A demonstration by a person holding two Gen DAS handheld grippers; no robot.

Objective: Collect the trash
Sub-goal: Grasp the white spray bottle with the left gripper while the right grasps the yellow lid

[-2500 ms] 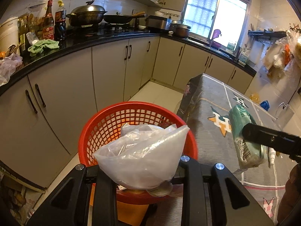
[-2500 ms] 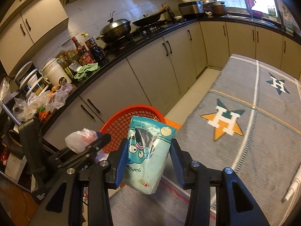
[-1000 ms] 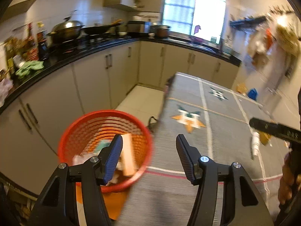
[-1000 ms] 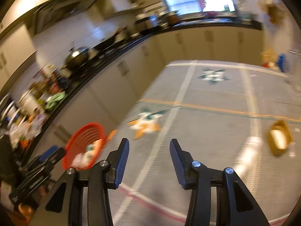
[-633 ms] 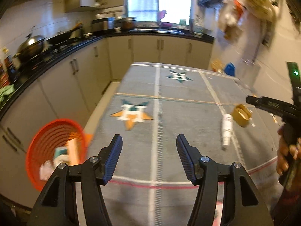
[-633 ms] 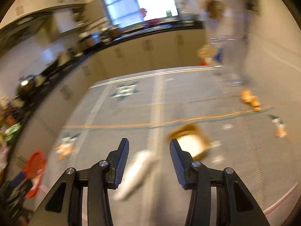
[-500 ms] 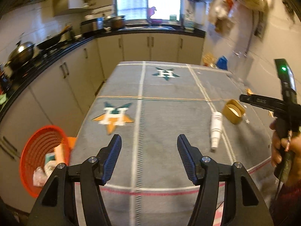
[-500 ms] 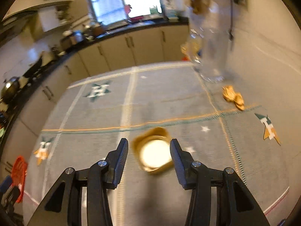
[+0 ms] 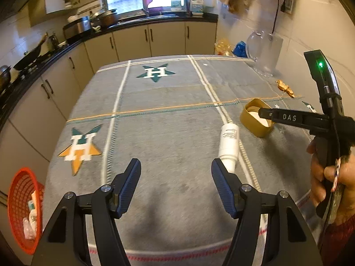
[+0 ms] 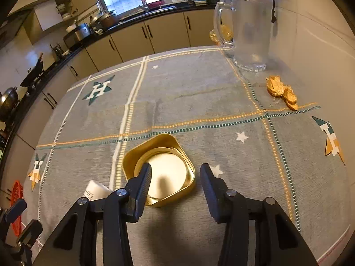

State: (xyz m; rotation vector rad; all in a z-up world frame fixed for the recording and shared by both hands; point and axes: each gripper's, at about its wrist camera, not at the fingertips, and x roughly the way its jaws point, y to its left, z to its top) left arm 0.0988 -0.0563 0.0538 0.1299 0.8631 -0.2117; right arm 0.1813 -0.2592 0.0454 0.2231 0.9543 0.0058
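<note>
A white tube (image 9: 228, 145) lies on the grey tablecloth (image 9: 168, 115), just ahead of my open, empty left gripper (image 9: 176, 173), near its right finger. A gold tin lid (image 10: 163, 168) lies beside the tube; it also shows in the left wrist view (image 9: 253, 122). My right gripper (image 10: 175, 175) is open and empty, its left finger over the lid's rim. Orange peel scraps (image 10: 281, 93) lie at the far right near the wall. The red basket (image 9: 22, 208) stands on the floor at the left with trash in it.
A glass pitcher (image 10: 248, 33) stands at the table's far right corner by the wall. Kitchen cabinets and a black counter (image 9: 142, 22) with pots run along the left and back. The table's near edge has a red stripe (image 9: 168, 252).
Both grippers dropped their bags into the basket, then swung right over the table. The left now faces the white tube and the right has closed in on the gold lid.
</note>
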